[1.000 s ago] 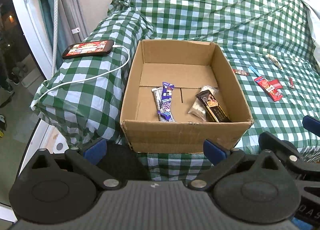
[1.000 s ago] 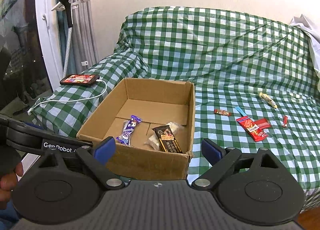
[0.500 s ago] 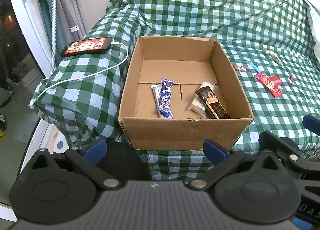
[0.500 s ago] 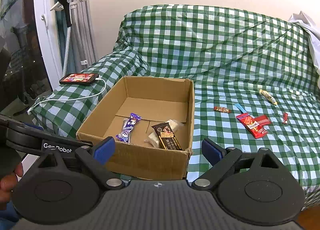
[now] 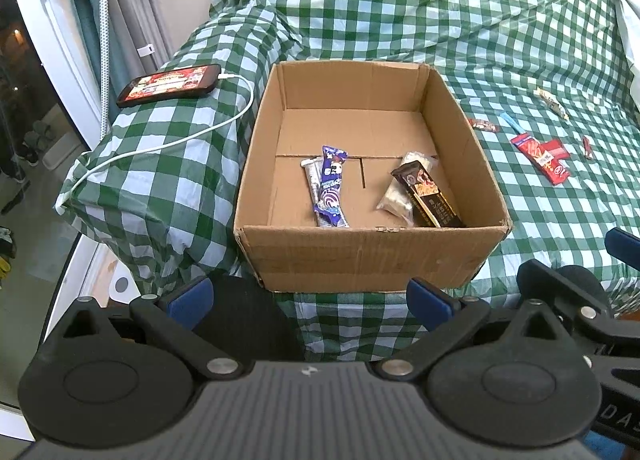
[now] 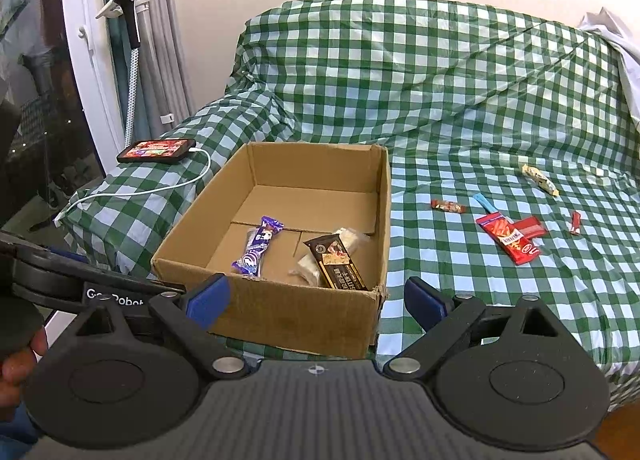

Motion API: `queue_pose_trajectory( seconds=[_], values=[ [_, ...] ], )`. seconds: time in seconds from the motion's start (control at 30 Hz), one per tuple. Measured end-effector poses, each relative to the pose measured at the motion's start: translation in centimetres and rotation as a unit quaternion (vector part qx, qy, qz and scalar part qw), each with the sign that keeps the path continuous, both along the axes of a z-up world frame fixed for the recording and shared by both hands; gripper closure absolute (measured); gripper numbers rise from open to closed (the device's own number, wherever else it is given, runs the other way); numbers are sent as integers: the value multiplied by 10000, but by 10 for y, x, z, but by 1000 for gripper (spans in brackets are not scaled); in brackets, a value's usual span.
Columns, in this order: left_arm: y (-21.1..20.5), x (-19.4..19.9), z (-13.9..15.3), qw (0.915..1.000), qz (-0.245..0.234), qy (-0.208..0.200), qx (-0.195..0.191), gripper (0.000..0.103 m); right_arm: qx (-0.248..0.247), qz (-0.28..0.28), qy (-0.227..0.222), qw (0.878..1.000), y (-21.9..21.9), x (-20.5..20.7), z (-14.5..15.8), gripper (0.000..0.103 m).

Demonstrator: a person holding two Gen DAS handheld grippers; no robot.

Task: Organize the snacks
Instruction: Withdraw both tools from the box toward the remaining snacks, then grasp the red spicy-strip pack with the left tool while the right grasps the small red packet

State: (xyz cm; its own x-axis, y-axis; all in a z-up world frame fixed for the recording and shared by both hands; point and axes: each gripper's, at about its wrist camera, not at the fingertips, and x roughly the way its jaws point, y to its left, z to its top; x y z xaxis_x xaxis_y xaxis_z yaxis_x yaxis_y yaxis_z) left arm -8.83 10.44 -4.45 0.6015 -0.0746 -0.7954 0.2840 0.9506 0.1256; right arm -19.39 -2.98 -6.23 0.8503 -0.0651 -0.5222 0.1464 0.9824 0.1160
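An open cardboard box (image 5: pixel 372 256) (image 6: pixel 296 312) sits on the green checked sofa cover. Inside lie a purple snack bar (image 5: pixel 332 192) (image 6: pixel 258 246), a dark brown bar (image 5: pixel 426 196) (image 6: pixel 336 266) and a clear white-filled packet (image 5: pixel 404 190). Loose snacks lie on the cover to the right: a red packet (image 5: pixel 542 158) (image 6: pixel 510 238), a blue stick (image 6: pixel 486 204), a small dark red bar (image 6: pixel 448 206), a pale bar (image 6: pixel 540 180) and a small red stick (image 6: pixel 575 222). My left gripper (image 5: pixel 308 298) and right gripper (image 6: pixel 316 298) are open and empty, both in front of the box.
A phone (image 5: pixel 170 85) (image 6: pixel 158 150) on a white charging cable (image 5: pixel 168 144) lies on the sofa arm left of the box. A glass door and curtain stand at the far left. A white cloth (image 6: pixel 624 48) lies at the sofa's right end.
Both views have pulled back and risen slightly; the box sits a little lower and farther. No snack has moved and both grippers stay open.
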Motion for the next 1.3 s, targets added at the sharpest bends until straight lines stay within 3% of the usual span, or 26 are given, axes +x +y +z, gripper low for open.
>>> queue_pose_trajectory(
  seconds=[0.37, 0.7, 1.07, 1.3],
  values=[
    [-15, 5, 4, 9996, -215, -116, 155, 0, 67, -73, -46, 9999, -9, 3, -3, 7],
    [-80, 24, 10, 9969, -743, 70, 243, 0, 509, -722, -58, 9961, -68, 5, -13, 6],
    [-220, 67, 2, 9884, -1385, 611, 89, 0, 609, -2126, 26, 9752, -197, -5, -43, 6],
    [-346, 126, -53, 9833, -1445, 1105, -34, 0, 882, -2938, 208, 9516, -286, -14, -74, 6]
  ],
)
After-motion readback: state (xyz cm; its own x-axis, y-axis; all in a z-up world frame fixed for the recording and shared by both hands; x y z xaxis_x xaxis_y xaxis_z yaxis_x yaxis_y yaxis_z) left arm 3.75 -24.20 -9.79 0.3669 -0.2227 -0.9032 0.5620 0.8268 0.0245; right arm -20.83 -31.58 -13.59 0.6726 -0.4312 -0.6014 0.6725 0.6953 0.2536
